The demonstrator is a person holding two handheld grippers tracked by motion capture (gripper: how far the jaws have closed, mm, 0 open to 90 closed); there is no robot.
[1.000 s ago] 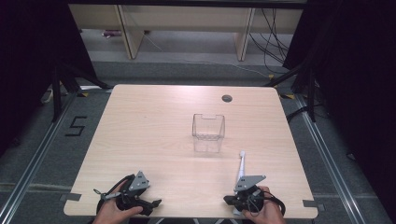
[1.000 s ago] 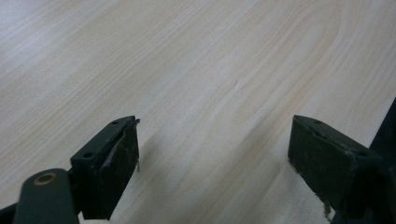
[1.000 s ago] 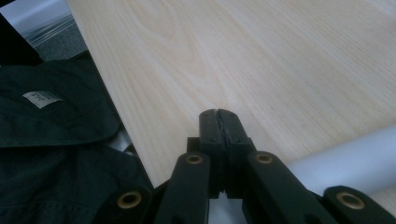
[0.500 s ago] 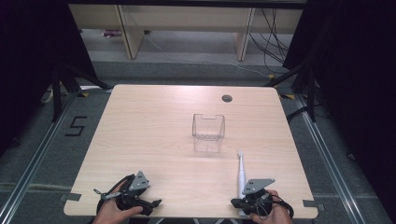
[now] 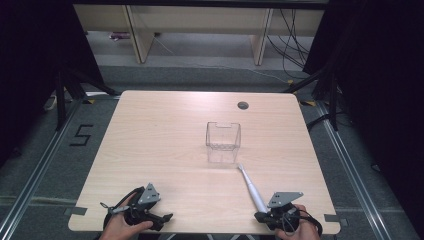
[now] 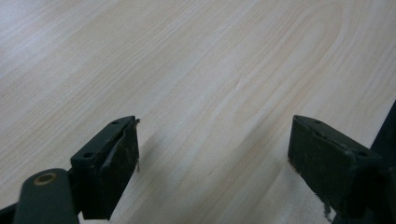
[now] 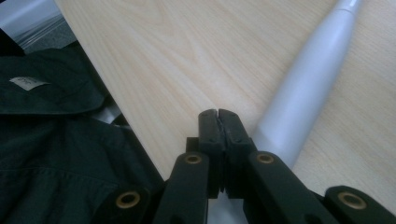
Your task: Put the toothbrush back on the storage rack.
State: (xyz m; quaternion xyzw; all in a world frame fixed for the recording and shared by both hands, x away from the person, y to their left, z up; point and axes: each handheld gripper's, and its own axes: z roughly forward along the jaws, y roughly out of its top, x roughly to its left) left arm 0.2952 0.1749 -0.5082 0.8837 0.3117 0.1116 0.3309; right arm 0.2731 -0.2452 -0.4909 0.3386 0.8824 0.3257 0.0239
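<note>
In the high view, a white electric toothbrush (image 5: 250, 186) lies flat on the pale wooden counter (image 5: 165, 135), slanting from the frame's lower right up toward the centre. Its thin head ends just below a clear plastic box (image 5: 223, 141) standing near the middle. The right gripper (image 5: 267, 217) sits at the lower right, at the toothbrush's thick end; the left gripper (image 5: 162, 218) rests at the lower left, well apart from both.

In the left gripper view, the left gripper (image 6: 212, 154) is released, its jaws spread wide over bare wood.

In the right gripper view, the right gripper (image 7: 218, 122) is clenched on nothing, pads pressed together, with the toothbrush (image 7: 306, 88) just beside it at the right.
</note>
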